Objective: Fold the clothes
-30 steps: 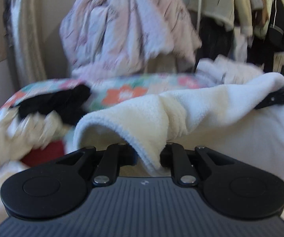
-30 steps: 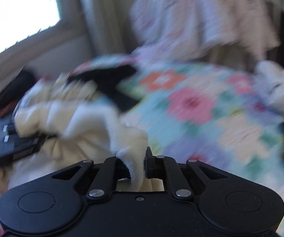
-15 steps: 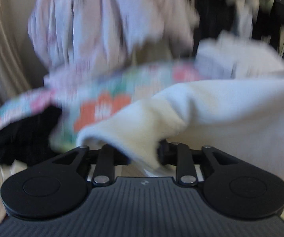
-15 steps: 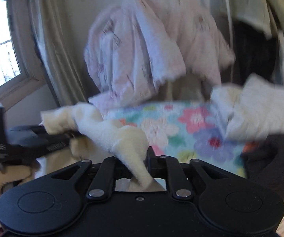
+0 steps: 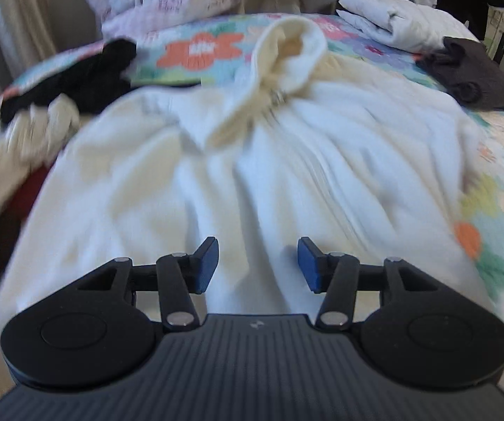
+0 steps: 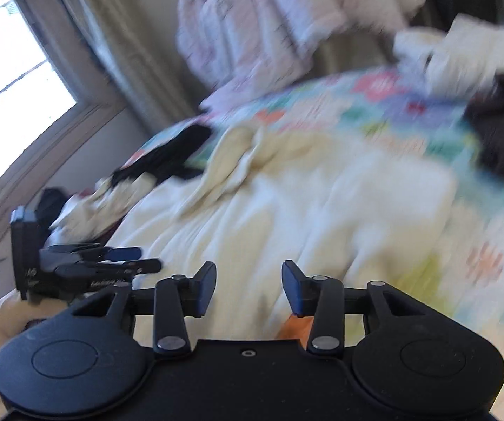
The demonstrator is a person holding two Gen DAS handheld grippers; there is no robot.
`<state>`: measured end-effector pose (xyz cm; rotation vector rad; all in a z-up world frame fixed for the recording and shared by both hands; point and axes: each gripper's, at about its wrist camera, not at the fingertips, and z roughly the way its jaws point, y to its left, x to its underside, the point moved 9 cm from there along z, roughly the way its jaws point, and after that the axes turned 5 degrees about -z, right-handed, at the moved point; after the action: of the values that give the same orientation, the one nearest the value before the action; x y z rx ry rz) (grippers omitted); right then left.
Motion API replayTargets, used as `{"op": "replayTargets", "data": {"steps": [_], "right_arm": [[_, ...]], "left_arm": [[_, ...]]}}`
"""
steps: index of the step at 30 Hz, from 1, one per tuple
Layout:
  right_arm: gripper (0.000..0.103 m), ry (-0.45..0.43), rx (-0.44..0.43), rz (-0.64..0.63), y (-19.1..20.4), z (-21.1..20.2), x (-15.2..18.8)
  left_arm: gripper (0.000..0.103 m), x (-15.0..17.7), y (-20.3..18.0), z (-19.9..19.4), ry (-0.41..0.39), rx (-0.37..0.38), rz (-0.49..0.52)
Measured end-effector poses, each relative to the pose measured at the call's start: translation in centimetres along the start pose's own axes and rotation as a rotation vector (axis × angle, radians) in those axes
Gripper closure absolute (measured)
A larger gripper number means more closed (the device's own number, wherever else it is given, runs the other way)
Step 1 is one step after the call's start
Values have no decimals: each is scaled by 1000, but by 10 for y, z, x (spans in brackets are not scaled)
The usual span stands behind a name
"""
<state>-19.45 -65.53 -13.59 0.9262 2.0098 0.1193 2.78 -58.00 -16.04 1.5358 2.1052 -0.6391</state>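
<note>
Left gripper and right gripper are both hovering with jaws apart, gripping nothing. The white fleece jacket is lying spread on the floral bedspread.

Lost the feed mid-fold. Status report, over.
Left gripper open, empty. Right gripper open, empty. White fleece top spread flat on floral bedspread, collar far end. Black garment at its left shoulder, dark garment far right.
</note>
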Motion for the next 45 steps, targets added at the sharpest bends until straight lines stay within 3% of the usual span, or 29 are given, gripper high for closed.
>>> {"op": "replayTargets", "data": {"steps": [4, 8, 12, 16, 20, 22, 23, 25, 26, 27, 28, 30, 31, 33, 39, 40, 41, 42, 43, 44, 45], "right_arm": [[55, 77, -49, -48, 33, 4, 46], [54, 159, -52, -160, 60, 6, 74], [51, 202, -97, -110, 71, 4, 85], [48, 217, -193, -44, 81, -6, 111], [44, 260, -284, 74, 81, -3, 147], [36, 286, -319, 164, 80, 9, 164], [27, 298, -335, 209, 79, 16, 172], [25, 333, -373, 221, 82, 32, 179], [32, 330, -385, 198, 87, 37, 177], [47, 324, -396, 173, 91, 42, 173], [50, 308, -407, 153, 98, 44, 167], [74, 269, -425, 122, 110, 44, 150], [80, 251, -427, 135, 113, 44, 140], [85, 218, -422, 160, 118, 44, 120], [87, 208, -404, 89, 141, 53, 77], [87, 197, -427, 94, 146, 56, 68], [87, 189, -444, 89, 150, 59, 59], [87, 182, -459, 82, 155, 62, 50], [87, 175, -473, 75, 161, 66, 41], [87, 168, -460, 37, 165, 70, 33], [87, 154, -436, 7, 169, 72, 28]], "left_arm": [[53, 45, -5, -41, -10, 26, -18], [53, 90, -2, -67, 8, 93, -108], [53, 126, 3, -91, 9, 131, -136], [50, 134, 1, -109, -33, 201, -160], [41, 134, -14, -116, -68, 254, -99], [41, 134, -21, -120, -88, 279, -67], [41, 133, -25, -122, -98, 291, -52], [41, 133, -32, -126, -118, 315, -20], [41, 132, -36, -128, -128, 327, -4], [41, 132, -39, -130, -138, 339, 12], [41, 132, -43, -132, -148, 351, 28], [40, 131, -50, -137, -168, 376, 61], [35, 131, -54, -139, -178, 388, 77], [29, 129, -55, -136, -185, 382, 86], [2, 115, -36, -102, -162, 266, 40], [3, 112, -33, -97, -158, 246, 32], [11, 110, -30, -91, -154, 227, 24], [24, 108, -27, -86, -150, 208, 16], [46, 105, -23, -80, -146, 188, 9], [55, 103, -20, -75, -142, 169, 1], [59, 101, -6, -75, -143, 211, -93]]}}
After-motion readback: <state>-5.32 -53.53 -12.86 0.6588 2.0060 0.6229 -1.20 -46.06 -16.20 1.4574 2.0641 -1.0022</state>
